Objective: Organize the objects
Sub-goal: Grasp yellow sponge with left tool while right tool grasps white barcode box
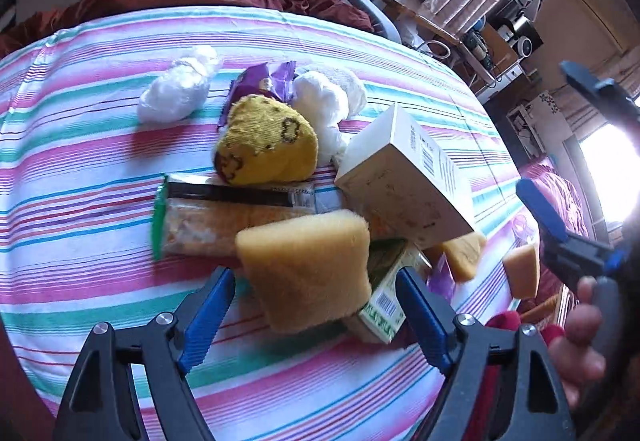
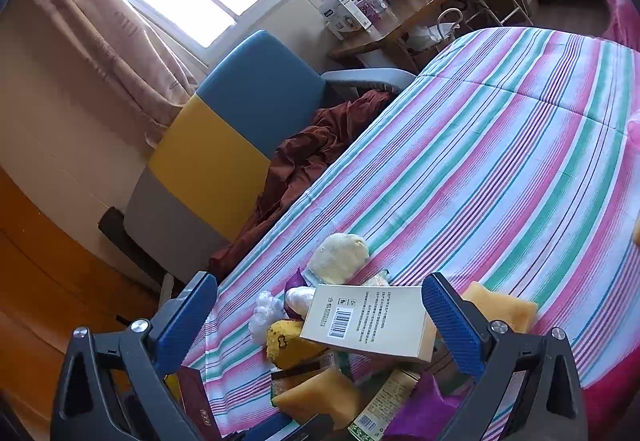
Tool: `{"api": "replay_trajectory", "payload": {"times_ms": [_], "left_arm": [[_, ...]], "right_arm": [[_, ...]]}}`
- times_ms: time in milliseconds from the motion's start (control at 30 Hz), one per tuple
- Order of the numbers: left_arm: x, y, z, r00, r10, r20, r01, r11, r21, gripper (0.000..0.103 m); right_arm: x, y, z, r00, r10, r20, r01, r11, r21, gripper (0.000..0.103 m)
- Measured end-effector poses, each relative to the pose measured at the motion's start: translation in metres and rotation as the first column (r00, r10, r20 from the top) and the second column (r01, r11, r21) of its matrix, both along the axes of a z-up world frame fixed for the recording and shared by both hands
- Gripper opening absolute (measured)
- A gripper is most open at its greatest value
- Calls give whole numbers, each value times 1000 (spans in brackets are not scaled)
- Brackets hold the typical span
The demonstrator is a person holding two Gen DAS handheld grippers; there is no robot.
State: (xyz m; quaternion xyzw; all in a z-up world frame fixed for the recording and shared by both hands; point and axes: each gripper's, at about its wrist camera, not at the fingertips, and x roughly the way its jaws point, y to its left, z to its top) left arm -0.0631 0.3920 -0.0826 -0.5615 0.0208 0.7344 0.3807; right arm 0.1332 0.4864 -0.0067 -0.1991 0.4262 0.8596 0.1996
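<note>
Left gripper [image 1: 316,305] hovering spread around sponge [image 1: 308,273], not pinching, right gripper [image 2: 320,321] hanging spread above white box [image 2: 368,321], pile sitting on striped blanket [image 1: 80,169]

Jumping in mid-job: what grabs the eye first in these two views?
A jumbled pile on the striped bedspread: a tan sponge lies nearest, between the fingers of the open left claw. Behind it sit a yellow sock ball and a tilted white box. The right claw, also open, hovers above the box.
</note>
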Motion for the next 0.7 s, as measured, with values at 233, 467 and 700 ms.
{"api": "replay_trajectory", "payload": {"times_ms": [233,467,700], "left_arm": [[-2,9,-14,999,-3,-35,2,1000,-19,61],[15,-46,5,989,-87,-120,92,995,39,59],[46,-105,11,973,-156,-171,159,987,1,60]], "right_arm": [[-1,3,-3,1000,-1,4,1,1000,-17,103],[-6,2,-8,999,2,50,-1,1000,-11,103],[-23,-8,-9,980,21,198,-37,996,77,103]]}}
